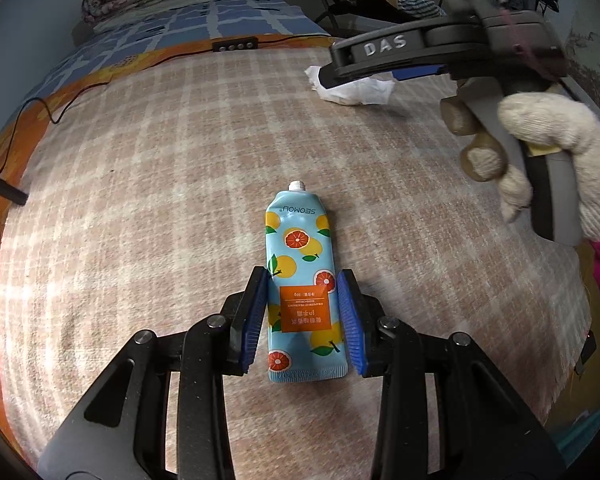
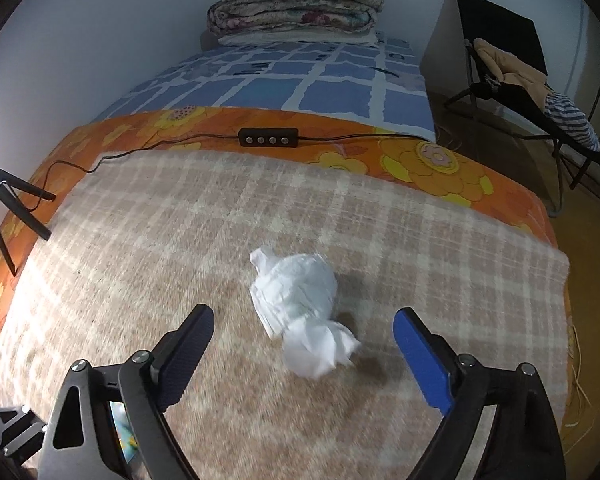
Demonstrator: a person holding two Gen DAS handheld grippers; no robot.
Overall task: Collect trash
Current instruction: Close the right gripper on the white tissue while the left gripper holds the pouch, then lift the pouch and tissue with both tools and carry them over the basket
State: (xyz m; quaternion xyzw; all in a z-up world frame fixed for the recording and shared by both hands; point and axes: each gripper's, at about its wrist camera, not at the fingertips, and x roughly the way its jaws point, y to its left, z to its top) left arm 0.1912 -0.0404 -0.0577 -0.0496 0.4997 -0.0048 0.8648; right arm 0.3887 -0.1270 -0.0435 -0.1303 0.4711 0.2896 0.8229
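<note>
On the bed, left to right:
Lamp stand: a dark tripod [image 2: 10,204] sits at the far left edge, its legs on the orange flowered sheet [image 2: 428,164].
Cord: a thin black cable [image 2: 148,146] runs across that sheet into a switch box [image 2: 268,137] with four round buttons.
Blanket: a beige checked blanket [image 1: 160,184] covers the near part of the bed, and both pieces of trash lie on it.
Tube: a light blue tube [image 1: 302,284] printed with oranges lies flat, uncapped nozzle pointing away from the camera.
Left gripper: the left gripper [image 1: 304,320] is down at the tube, blue pads right against its two sides and closed in on it; the tube still lies on the blanket.
Tissue: a crumpled white tissue [image 2: 300,312] lies farther up the blanket, well apart from the tube.
Right gripper: the right gripper [image 2: 304,354] has its jaws spread wide, one to each side of the tissue and neither touching it; the picture is a bit smeared here, so its height above the blanket is hard to judge.
Right hand: a cream knit glove [image 1: 556,152] wraps the right gripper's handle.
Far end: a folded floral quilt [image 2: 296,8] rests on the blue checked sheet [image 2: 300,84].
Far right: a folding chair [image 2: 532,92] piled with clothes stands on the floor beside the bed.
</note>
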